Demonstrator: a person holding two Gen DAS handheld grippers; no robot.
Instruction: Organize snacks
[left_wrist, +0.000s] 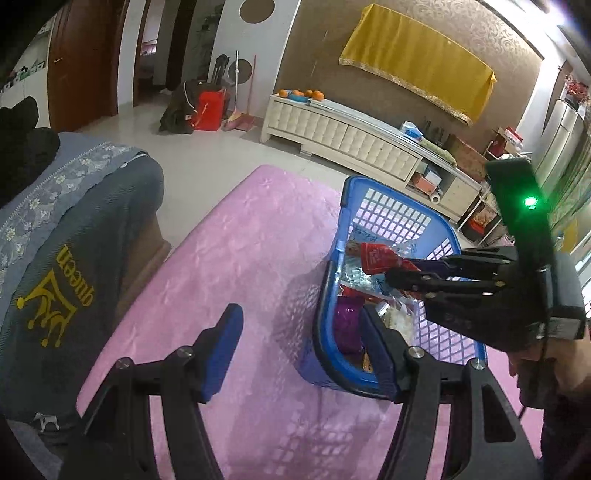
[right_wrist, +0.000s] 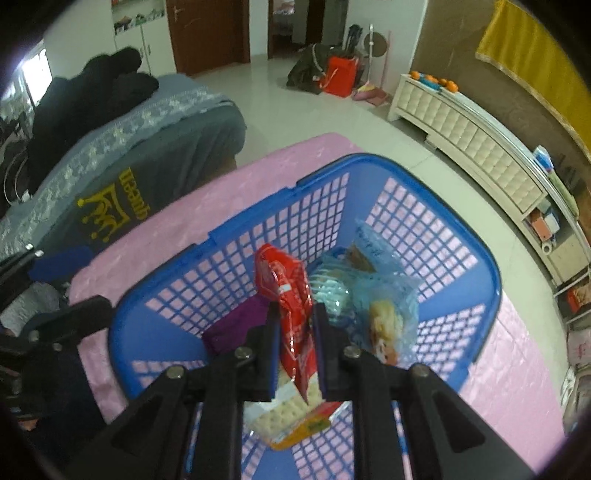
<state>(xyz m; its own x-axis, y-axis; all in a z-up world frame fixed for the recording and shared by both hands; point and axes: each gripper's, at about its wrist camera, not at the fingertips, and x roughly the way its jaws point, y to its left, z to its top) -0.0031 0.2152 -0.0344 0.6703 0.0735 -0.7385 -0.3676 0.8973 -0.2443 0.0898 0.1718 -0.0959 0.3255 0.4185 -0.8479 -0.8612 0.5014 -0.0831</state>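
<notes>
- On the far left of the right wrist view, a grey-blue cover (right_wrist: 155, 173) with a gold crown print drapes over furniture beside the desk (right_wrist: 221, 192), which is spread with a pink cloth.
- Low at that same left edge, the left gripper (right_wrist: 55, 288) shows only in part; in its own view the left gripper (left_wrist: 295, 347) has its jaws standing wide with nothing between them, one blue pad over the pink cloth, the other at the near rim of the blue basket (left_wrist: 439, 221).
- In the middle, the blue basket (right_wrist: 369, 166) stands on the desk, its lattice walls letting the pink show through.
- Above the basket's inside, the right gripper (right_wrist: 295, 332) has its jaws narrow and clamped on a red snack packet (right_wrist: 284, 280), which sticks out past the fingertips.
- Under and right of the packet lie a purple packet (right_wrist: 236, 325), a cracker pack (right_wrist: 280, 417), and clear blue bags (right_wrist: 369, 288).
- Far right, a white cabinet (right_wrist: 461, 133) runs along the wall, oranges (right_wrist: 436, 81) on top.
</notes>
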